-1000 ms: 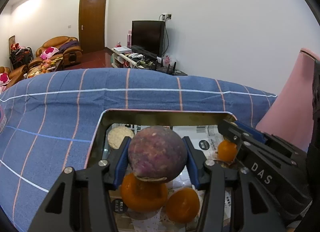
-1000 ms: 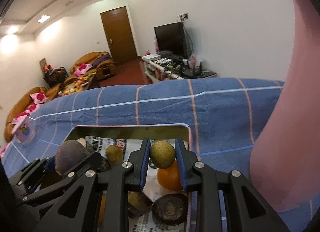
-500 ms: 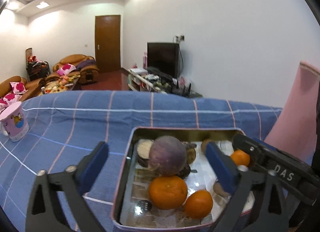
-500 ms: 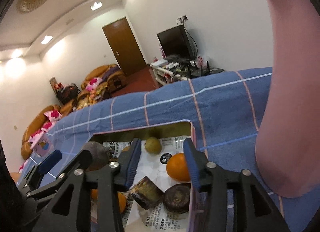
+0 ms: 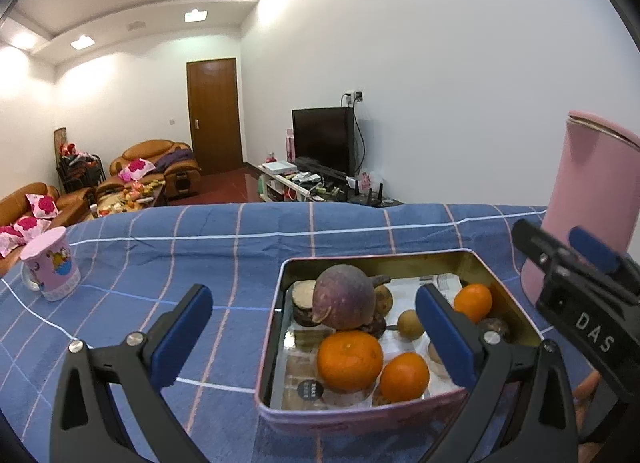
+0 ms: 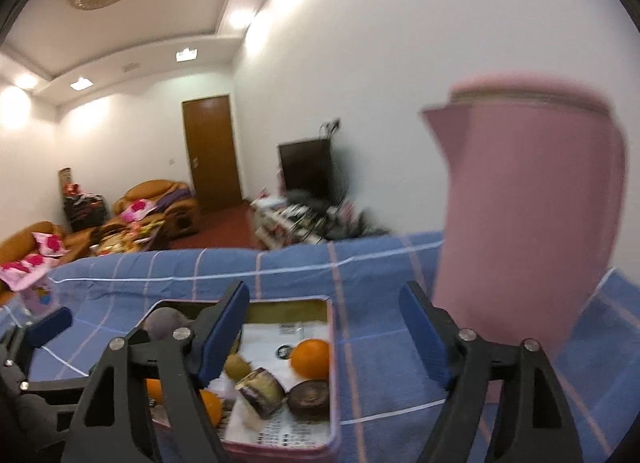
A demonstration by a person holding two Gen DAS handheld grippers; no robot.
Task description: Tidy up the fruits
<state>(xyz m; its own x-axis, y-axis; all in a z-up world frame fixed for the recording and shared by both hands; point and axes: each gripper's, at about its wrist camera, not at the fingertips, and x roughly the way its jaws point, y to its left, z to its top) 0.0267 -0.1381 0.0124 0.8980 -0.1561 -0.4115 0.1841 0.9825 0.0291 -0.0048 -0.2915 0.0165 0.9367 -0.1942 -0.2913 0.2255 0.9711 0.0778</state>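
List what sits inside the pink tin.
The pink tin holds a big purple fruit, three oranges, small brown fruits and printed paper lining. Whatever lies beneath the pile is covered.

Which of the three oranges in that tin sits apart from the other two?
The orange at the tin's right side, toward the back. The other two oranges lie side by side at the front.

Motion-blurred pink jug (image 6: 528, 223) in the right wrist view, its right side cut off in the left.
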